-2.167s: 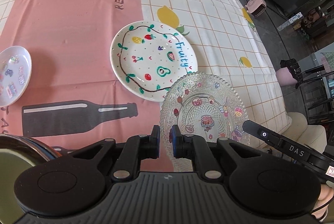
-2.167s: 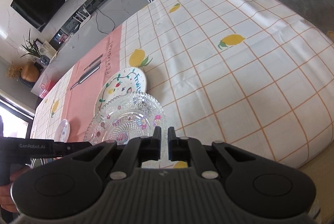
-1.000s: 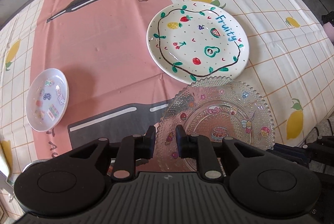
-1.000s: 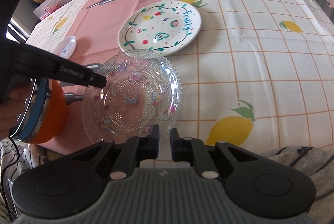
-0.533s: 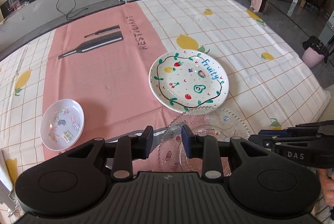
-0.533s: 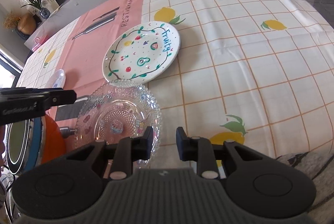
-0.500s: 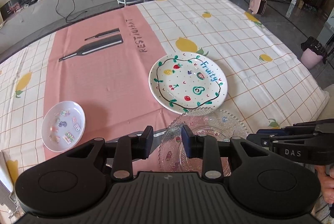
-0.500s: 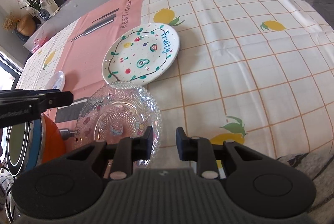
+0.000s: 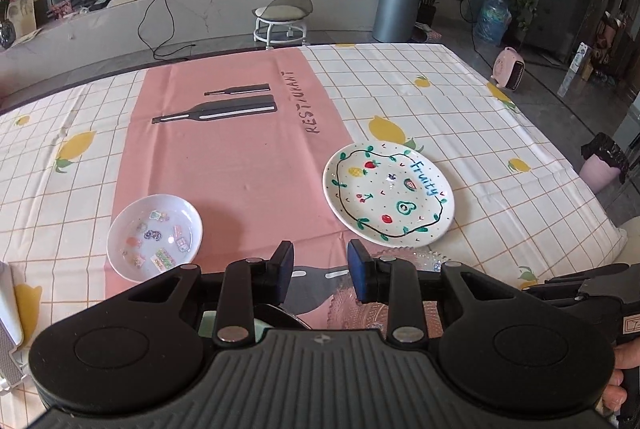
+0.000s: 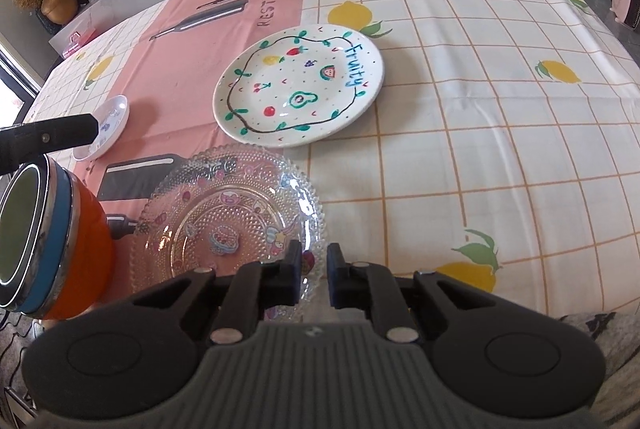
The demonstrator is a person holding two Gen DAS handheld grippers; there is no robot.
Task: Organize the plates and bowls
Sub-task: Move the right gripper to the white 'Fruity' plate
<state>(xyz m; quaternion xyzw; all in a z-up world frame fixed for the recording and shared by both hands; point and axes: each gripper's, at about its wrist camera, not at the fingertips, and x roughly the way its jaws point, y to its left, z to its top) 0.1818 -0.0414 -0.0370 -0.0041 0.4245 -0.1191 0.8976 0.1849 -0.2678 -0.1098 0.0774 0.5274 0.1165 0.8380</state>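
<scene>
In the left wrist view, the left tongs [image 9: 319, 271] are hanging open and empty at lower centre, above the surface [image 9: 240, 165]. The small bowl [image 9: 154, 236] is lying at left, the fruit plate [image 9: 389, 197] at right.

In the right wrist view, the right tongs [image 10: 313, 273] are gaping slightly, holding nothing, over the glass plate [image 10: 228, 217] near the orange cup [image 10: 52, 241]. Likely next: 1 pair closing on a rim to begin stacking.

The cloth [image 10: 460, 133] was cream with orange checks, yellow lemons and a pink band. The white plate [image 10: 298, 85] bore painted fruits; the clear glass plate [image 10: 224, 217] had stickers.
</scene>
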